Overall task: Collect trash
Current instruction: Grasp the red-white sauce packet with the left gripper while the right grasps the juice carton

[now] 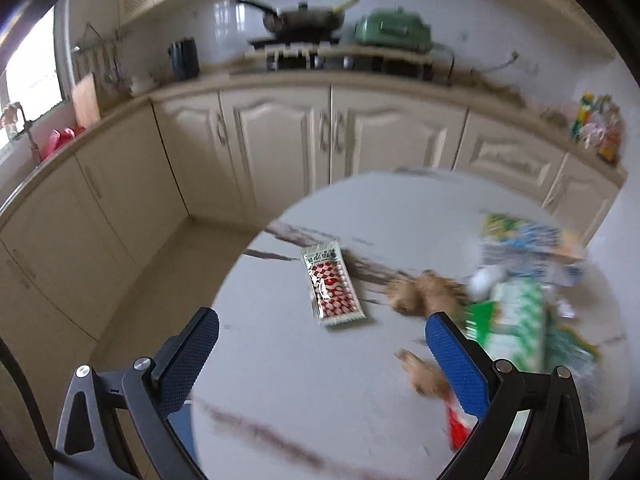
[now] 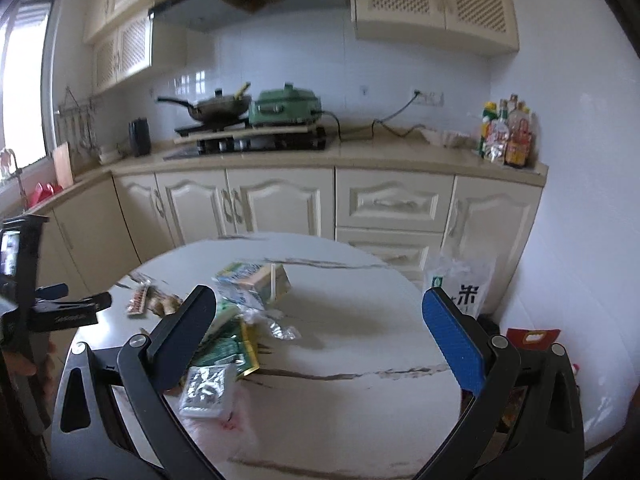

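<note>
While both the left gripper [image 1: 322, 354] and right gripper [image 2: 320, 328] are hovering wide open and empty, we are judging collection barely begun, the red-checked wrapper [image 1: 333, 285] lying mid-table [image 1: 400, 200] and the wrapper pile [image 2: 236, 320] sitting left, uncollected

A round white table [image 2: 360, 380] with dark, crack-like lines. On it, toward the left, a red-and-white checked snack packet [image 1: 333, 285] lying flat by itself. Beside that, some brown lumpy bits [image 1: 416, 294], too blurry to name. Then a messy pile of green and white wrappers [image 2: 228, 340], a crushed carton [image 2: 256, 282], crinkly clear plastic [image 2: 280, 326] and a small black-and-white packet [image 2: 206, 390].
</note>
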Demonstrator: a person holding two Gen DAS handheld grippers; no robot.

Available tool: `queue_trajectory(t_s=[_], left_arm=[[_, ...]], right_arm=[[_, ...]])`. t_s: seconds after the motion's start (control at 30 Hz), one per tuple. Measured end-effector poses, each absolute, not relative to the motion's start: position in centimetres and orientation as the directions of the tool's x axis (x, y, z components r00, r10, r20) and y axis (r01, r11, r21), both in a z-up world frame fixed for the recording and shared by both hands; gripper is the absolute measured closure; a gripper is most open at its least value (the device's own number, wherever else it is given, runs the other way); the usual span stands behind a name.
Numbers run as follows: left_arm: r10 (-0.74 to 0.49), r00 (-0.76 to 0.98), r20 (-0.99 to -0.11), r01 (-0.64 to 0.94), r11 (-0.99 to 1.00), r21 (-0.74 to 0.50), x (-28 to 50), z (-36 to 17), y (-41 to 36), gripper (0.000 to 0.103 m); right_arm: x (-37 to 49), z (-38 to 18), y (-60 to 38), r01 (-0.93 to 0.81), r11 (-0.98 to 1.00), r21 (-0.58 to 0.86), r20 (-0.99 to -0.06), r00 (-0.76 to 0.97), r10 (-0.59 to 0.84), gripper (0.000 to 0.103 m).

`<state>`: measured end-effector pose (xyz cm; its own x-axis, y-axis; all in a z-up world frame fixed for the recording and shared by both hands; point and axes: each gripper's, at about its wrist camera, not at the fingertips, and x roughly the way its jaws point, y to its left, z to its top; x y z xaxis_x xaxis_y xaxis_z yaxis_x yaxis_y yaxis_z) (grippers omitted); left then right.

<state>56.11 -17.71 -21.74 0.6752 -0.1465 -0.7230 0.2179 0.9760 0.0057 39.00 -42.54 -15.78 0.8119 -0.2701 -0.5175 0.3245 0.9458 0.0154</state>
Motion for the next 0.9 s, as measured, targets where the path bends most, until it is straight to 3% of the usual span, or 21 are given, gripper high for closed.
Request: queue_trajectory(t_s=[0.27, 0.4, 0.47, 0.53, 0.6, 0.67, 0.8, 0.9], left_arm=[[-0.089, 0.613, -0.785, 0.176, 0.984, 0.025, 64.7, -25.1, -19.1, 0.003], [-0.127, 0.58, -0.805, 0.197, 0.98, -0.012, 66.9, -27.2, -19.7, 0.021], [-0.136, 0.59, -0.796, 0.21, 0.978, -0.012, 67.3, -27.6, -19.9, 0.025], [-0.162, 0.6, -0.783, 0.237, 0.971, -0.019, 67.4, -27.4, -19.8, 0.045], [-0.185, 0.601, -0.778, 0.258, 0.966, -0.03, 67.4, -27.3, -19.7, 0.071], [-0.195, 0.598, -0.778, 0.27, 0.962, -0.034, 67.3, -27.4, -19.3, 0.074], [-0.233, 0.592, -0.772, 0.297, 0.953, -0.06, 66.8, -27.6, -18.4, 0.09], [-0.266, 0.582, -0.769, 0.313, 0.945, -0.09, 65.7, -27.4, -17.8, 0.094]], right_arm=[[44.2, -19.0, -43.8, 0.279, 0.96, 0.015, -0.594, 0.775, -0.216, 0.0], [46.8, -20.1, -44.2, 0.228, 0.973, 0.024, -0.625, 0.763, -0.163, 0.0], [47.9, -20.4, -44.3, 0.226, 0.974, 0.006, -0.638, 0.751, -0.17, 0.0], [48.9, -20.8, -44.3, 0.221, 0.975, -0.011, -0.644, 0.744, -0.176, 0.0], [49.7, -20.9, -44.4, 0.204, 0.979, -0.005, -0.65, 0.743, -0.158, 0.0], [50.9, -21.3, -44.5, 0.172, 0.985, 0.001, -0.661, 0.74, -0.128, 0.0], [53.3, -22.4, -44.1, 0.091, 0.996, -0.026, -0.699, 0.71, -0.083, 0.0], [55.5, -23.4, -43.3, 0.002, 0.999, -0.042, -0.732, 0.68, -0.032, 0.0]])
